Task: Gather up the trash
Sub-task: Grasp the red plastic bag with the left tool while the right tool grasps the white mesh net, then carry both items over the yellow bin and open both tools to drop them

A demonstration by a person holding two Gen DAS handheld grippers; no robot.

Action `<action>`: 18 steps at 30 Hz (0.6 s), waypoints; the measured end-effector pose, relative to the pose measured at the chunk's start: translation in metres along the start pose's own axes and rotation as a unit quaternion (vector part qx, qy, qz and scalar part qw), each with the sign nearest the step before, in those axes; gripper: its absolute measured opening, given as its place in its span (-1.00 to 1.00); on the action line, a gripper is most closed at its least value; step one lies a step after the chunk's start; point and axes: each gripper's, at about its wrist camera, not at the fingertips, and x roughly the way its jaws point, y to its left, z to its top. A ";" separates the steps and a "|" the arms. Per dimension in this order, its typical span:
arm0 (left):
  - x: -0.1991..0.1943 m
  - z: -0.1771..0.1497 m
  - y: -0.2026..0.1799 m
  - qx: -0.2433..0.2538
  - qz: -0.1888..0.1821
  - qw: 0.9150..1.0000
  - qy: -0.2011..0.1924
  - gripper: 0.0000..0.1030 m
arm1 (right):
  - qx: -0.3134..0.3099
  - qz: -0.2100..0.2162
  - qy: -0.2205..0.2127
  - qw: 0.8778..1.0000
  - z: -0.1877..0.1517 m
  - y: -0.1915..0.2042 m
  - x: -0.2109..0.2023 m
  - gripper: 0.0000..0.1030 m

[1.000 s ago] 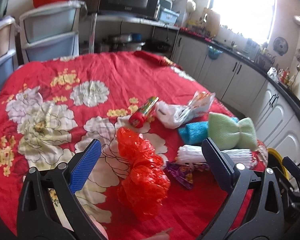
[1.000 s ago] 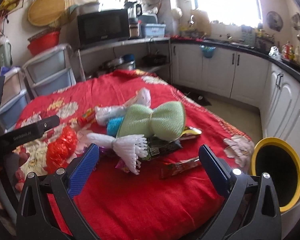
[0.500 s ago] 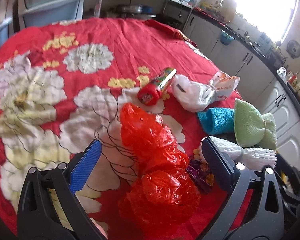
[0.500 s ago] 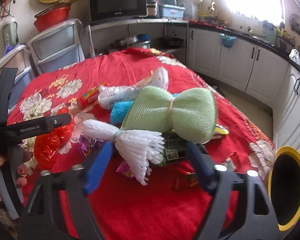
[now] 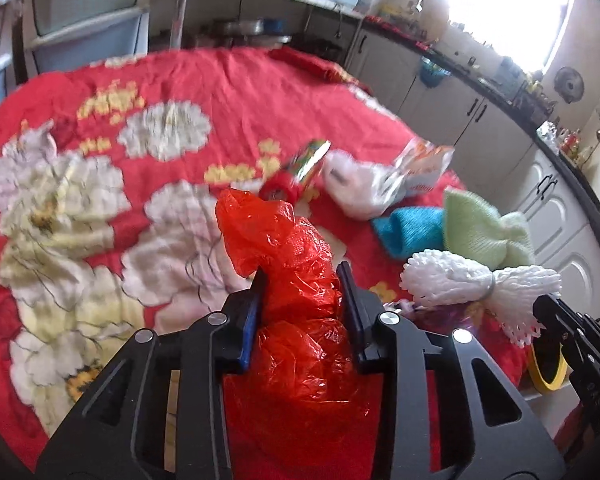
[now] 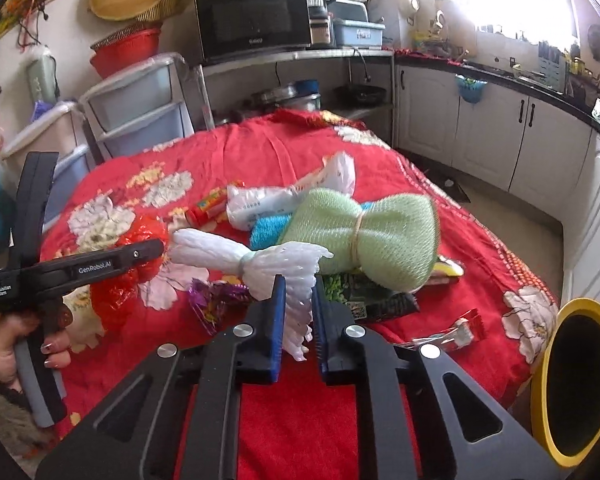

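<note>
Red plastic bag: pinched in left gripper, jaws just closed. White foam netting: fringe clamped in right gripper, likewise just closed. Both on tablecloth. Step: grasping. Next, likely: lift, carry to yellow-rimmed bin, right of right gripper.

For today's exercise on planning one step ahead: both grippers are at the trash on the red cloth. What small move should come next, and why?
Probably lift both. The left gripper has just closed on the red bag, the right gripper on the white foam net, and both pieces lie on the cloth. The bin stands right.
</note>
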 end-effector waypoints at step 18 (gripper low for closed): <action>-0.035 0.027 -0.090 0.082 -0.075 0.992 -0.065 -0.47 | 0.070 -0.075 -0.050 0.993 -0.004 -0.065 -0.074 -0.75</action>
